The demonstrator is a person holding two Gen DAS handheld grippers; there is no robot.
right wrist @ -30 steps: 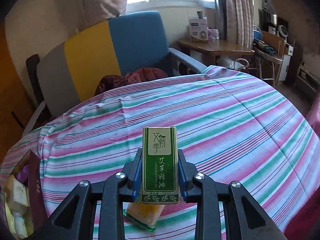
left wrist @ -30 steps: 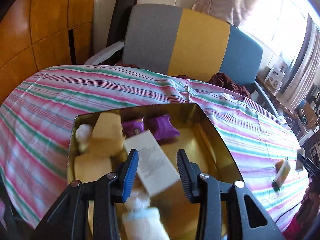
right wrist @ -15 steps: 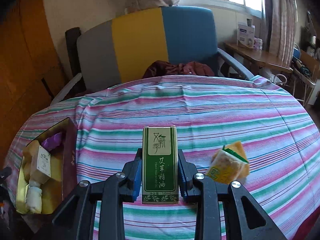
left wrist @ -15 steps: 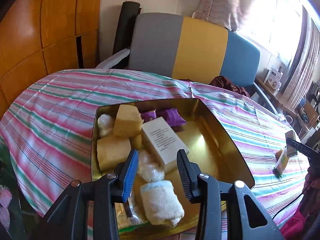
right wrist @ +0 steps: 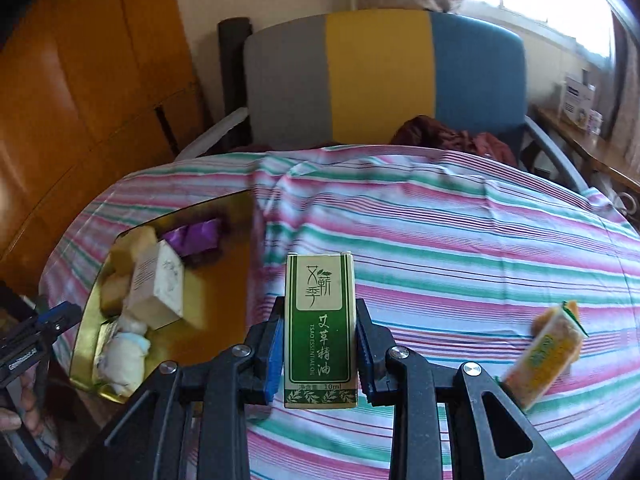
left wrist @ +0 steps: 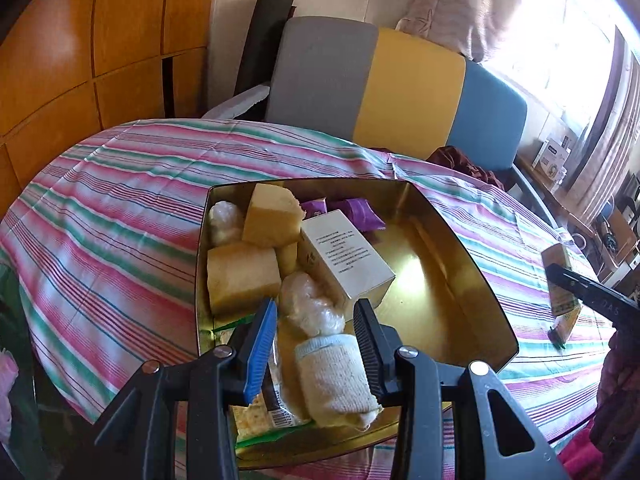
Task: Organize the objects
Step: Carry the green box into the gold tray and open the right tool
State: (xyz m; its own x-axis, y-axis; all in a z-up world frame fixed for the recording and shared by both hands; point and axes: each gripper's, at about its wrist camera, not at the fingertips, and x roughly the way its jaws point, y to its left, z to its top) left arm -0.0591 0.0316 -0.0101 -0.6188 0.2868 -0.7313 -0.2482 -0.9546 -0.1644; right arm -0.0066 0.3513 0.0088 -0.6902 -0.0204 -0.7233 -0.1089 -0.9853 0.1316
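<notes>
Striped tablecloth [right wrist: 460, 240] bare right | gold tin [left wrist: 460, 280] at left edge

Both wrist cameras look steeply down toward the chair [left wrist: 400, 92]: left close over the tin [left wrist: 448, 240], right farther beside it; both share the tin.

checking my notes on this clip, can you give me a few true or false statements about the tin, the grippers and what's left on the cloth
1. The right gripper grips a green box. True.
2. The gold tin is empty. False: it holds a white box, sponges and a rolled cloth.
3. The left gripper holds the white box. False: its jaws hold nothing.
4. A yellow packet lies on the striped tablecloth. True.
</notes>
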